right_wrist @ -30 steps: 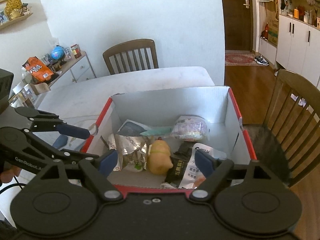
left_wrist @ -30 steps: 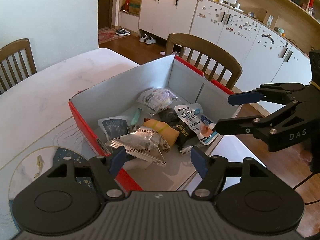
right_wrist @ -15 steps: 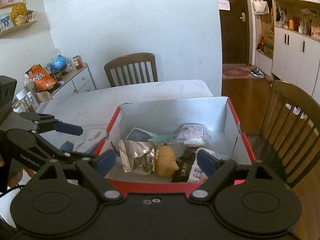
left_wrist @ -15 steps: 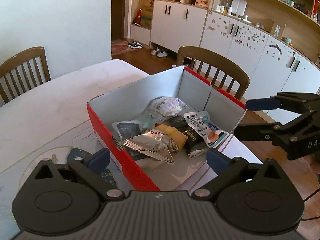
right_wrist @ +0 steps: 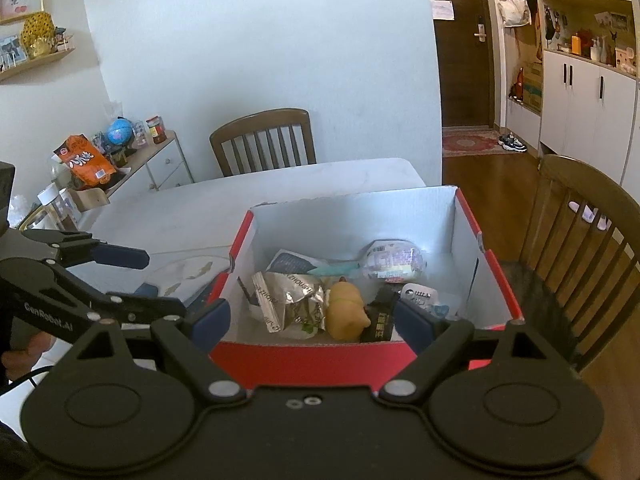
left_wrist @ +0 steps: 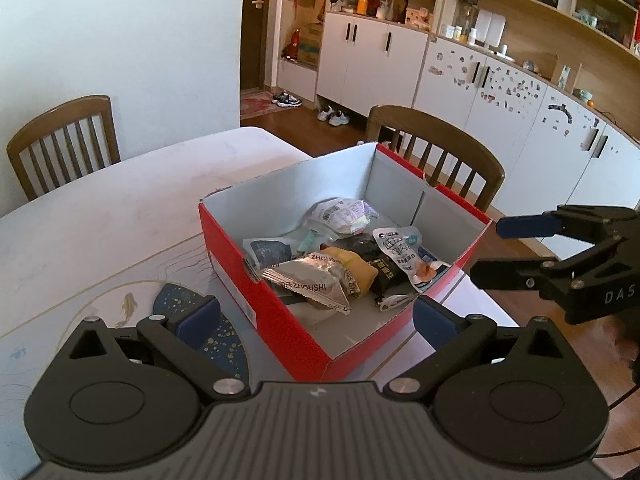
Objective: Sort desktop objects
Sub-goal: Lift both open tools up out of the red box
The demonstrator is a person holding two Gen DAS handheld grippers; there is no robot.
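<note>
A red box [left_wrist: 280, 320] with pale inner walls stands on the white table and holds several items. Among them are a silver snack packet [left_wrist: 316, 280], a yellow toy [right_wrist: 346, 314], a white pouch [left_wrist: 404, 256], a clear wrapped pack [right_wrist: 394, 258] and a black packet [right_wrist: 378, 320]. My left gripper [left_wrist: 314, 316] hovers before the box's near corner, jaws wide open and empty. My right gripper [right_wrist: 311, 317] is open too, just short of the box's red front wall [right_wrist: 304, 356], holding nothing. Each gripper shows in the other's view: right gripper [left_wrist: 500, 248], left gripper [right_wrist: 148, 280].
Wooden chairs stand at the table's far side [right_wrist: 262, 140] and right beside the box [left_wrist: 436, 148]. A blue speckled mat [left_wrist: 224, 344] with fish drawings lies left of the box. A side cabinet [right_wrist: 160, 164] with jars and an orange bag sits far left.
Both grippers have drawn back from the box, so it looks smaller and farther. The left jaws have spread wider. The items in the box lie as before.
</note>
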